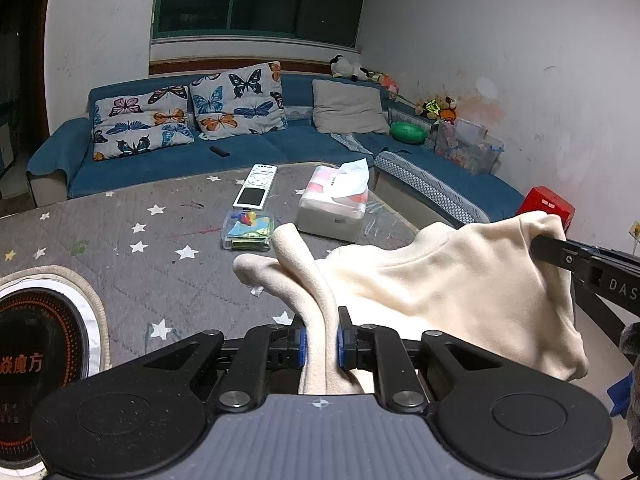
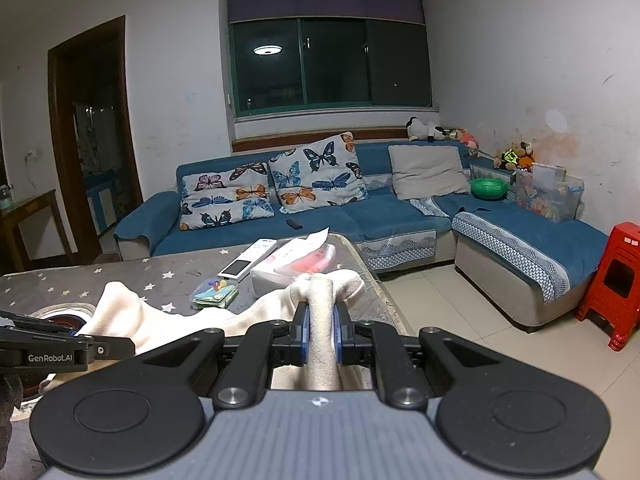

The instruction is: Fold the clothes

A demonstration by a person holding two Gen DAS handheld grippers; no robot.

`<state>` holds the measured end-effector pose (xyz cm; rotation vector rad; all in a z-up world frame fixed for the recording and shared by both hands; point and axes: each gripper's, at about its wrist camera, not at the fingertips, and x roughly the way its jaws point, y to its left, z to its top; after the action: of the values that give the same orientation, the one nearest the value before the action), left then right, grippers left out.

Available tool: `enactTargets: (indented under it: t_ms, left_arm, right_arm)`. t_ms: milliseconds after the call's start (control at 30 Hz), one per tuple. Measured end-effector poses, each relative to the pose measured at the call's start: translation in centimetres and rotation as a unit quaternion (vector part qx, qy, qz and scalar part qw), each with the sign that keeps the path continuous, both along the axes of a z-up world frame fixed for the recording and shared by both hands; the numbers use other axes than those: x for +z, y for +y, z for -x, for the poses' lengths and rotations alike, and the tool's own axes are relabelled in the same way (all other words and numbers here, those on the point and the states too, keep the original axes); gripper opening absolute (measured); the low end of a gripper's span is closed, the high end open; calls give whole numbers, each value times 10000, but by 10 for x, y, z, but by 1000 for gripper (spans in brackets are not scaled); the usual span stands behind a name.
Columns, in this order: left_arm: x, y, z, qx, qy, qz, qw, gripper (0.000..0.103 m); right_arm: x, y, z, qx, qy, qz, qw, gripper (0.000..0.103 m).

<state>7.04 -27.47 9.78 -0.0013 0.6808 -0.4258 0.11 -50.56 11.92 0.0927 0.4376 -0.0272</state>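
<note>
1. The left gripper (image 1: 322,338) has its jaws drawn close, pinching a bunched fold of the cream garment (image 1: 448,280) between its blue pads (image 1: 303,344).
2. The right gripper (image 2: 322,336) is likewise nearly closed, clamping a thick roll of the same cloth.
3. The garment hangs stretched between the two tools above the near right part of the grey star-patterned table (image 1: 120,240); whether its lower edge touches the surface cannot be told.
4. Beyond it on the table lie a tissue pack (image 1: 334,204), a white remote (image 1: 256,192) and a clear box of coloured items (image 1: 248,232).
5. A round appliance (image 1: 36,364) is cut off at the left edge, and the garment's lower part is hidden behind the gripper bodies.
</note>
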Motion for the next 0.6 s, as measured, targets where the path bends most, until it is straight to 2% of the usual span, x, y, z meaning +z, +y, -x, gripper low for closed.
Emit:
enactTargets:
  t_ms: [600]
  left_arm:
    - [-20, -3, -12, 28, 239, -129, 9996, 15]
  right_arm:
    - [-23, -7, -17, -30, 312, -76, 9995, 11]
